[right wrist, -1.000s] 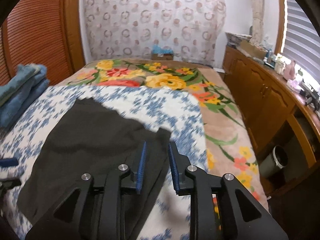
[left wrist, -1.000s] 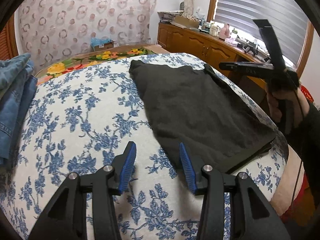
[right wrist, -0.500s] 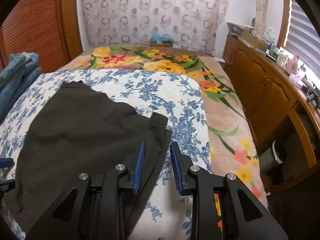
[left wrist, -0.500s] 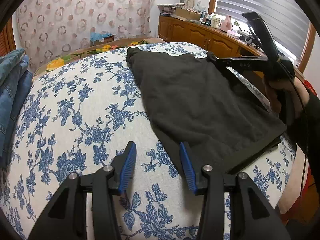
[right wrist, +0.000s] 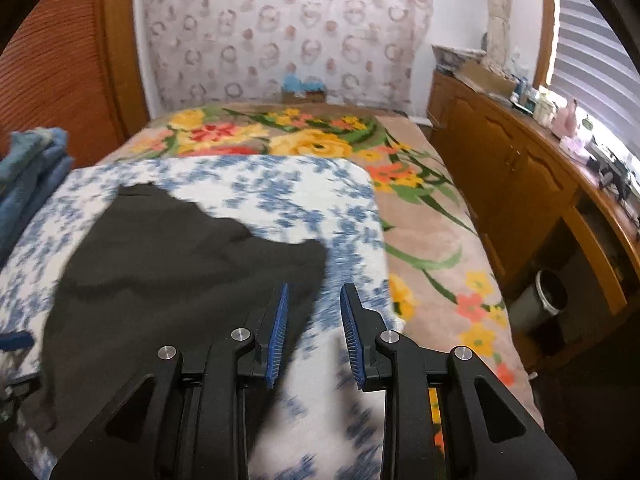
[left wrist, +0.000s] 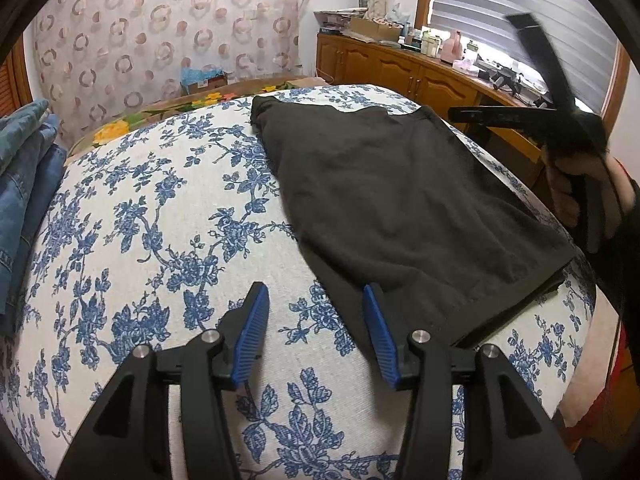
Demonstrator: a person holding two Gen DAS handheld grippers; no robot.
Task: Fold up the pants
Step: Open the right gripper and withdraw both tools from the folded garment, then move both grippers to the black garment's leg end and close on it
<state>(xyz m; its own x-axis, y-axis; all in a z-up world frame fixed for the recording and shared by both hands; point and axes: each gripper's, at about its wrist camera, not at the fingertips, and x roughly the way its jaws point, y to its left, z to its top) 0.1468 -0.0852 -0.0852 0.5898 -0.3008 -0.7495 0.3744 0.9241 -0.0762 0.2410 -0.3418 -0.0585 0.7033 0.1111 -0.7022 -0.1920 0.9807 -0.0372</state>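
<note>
Two grippers were in view, neither holding anything. Dark pants (left wrist: 400,200), folded flat, lay on the blue-flowered cloth (left wrist: 160,220), running from about 12 o'clock down toward 4 o'clock in the left wrist view.

Left gripper (left wrist: 312,316) hung over the cloth at 6 o'clock; its jaws had just been opening, with only bare cloth showing between the blue pads, and the right-hand pad's tip stood over the near hem of the pants. Contact could not be told.

Right gripper (right wrist: 312,312) also stood apart-jawed, narrower than the left, gap over cloth just beside the right edge of the pants; left pad over dark fabric. View blurred. In the left wrist view this same tool appeared at 2 o'clock, held in a person's hand (left wrist: 572,184), above the far right edge of the pants.

Stacked blue denim (left wrist: 24,168) lay at 9 o'clock. Flowered blanket (right wrist: 420,216) lay beyond the cloth, wooden cabinets (right wrist: 500,168) at 3 o'clock.
</note>
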